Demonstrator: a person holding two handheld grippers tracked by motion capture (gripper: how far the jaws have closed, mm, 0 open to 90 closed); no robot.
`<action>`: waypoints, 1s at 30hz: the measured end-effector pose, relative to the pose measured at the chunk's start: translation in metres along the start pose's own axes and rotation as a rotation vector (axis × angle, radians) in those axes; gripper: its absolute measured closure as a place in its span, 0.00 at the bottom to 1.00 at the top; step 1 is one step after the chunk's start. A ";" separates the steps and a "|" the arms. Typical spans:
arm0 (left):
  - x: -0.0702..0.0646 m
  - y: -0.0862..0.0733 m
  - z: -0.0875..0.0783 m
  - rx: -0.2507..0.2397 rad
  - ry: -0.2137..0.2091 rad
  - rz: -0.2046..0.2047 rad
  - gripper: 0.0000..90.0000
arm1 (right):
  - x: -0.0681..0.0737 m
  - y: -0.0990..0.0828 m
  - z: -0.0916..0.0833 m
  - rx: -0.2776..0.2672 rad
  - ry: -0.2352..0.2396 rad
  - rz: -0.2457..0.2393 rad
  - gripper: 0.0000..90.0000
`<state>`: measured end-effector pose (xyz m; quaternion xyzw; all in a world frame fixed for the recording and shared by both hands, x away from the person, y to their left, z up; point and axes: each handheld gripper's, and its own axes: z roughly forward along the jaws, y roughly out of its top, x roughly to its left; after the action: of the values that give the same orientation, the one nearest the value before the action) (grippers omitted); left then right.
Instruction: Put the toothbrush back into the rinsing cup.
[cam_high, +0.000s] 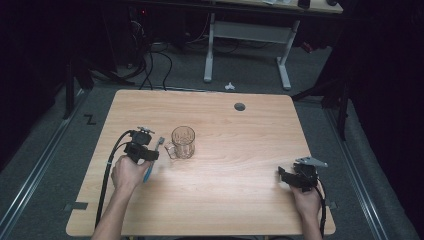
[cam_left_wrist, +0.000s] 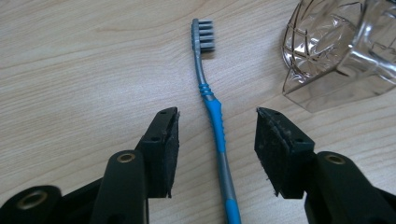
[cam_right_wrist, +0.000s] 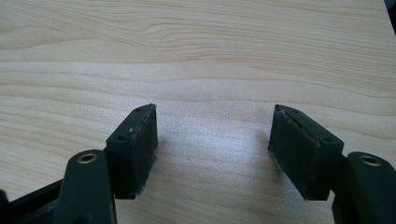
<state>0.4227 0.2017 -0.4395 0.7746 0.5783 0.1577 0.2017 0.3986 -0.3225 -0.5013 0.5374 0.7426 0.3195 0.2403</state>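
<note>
Left tool (cam_left_wrist: 217, 140): spread wide, straddling the toothbrush handle, pads clear of it
Toothbrush (cam_left_wrist: 215, 119): flat on the desk (cam_high: 240, 150), bristles pointing away, just beside the glass mug (cam_left_wrist: 341, 51)
Right tool (cam_right_wrist: 212, 149): spread too, nothing between, over bare desk

high view overhead; gripper views close above table (cam_high: 240, 150)

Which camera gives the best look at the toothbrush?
The left gripper view: the toothbrush lies full length on the table between the open left tool, bristles clear. The high view shows a small blue-grey sliver beside the glass mug.
</note>
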 end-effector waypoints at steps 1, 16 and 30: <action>0.000 0.001 0.001 0.007 0.001 0.000 0.56 | 0.000 0.000 0.000 0.001 0.000 0.003 0.36; 0.005 0.014 0.023 0.074 0.012 -0.001 0.56 | 0.000 0.000 0.000 -0.001 0.002 0.006 0.36; 0.005 0.016 0.035 0.098 0.008 -0.012 0.57 | 0.000 0.000 0.000 -0.001 0.003 0.007 0.36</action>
<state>0.4545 0.1982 -0.4619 0.7793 0.5908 0.1310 0.1625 0.3986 -0.3228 -0.5012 0.5396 0.7408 0.3213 0.2384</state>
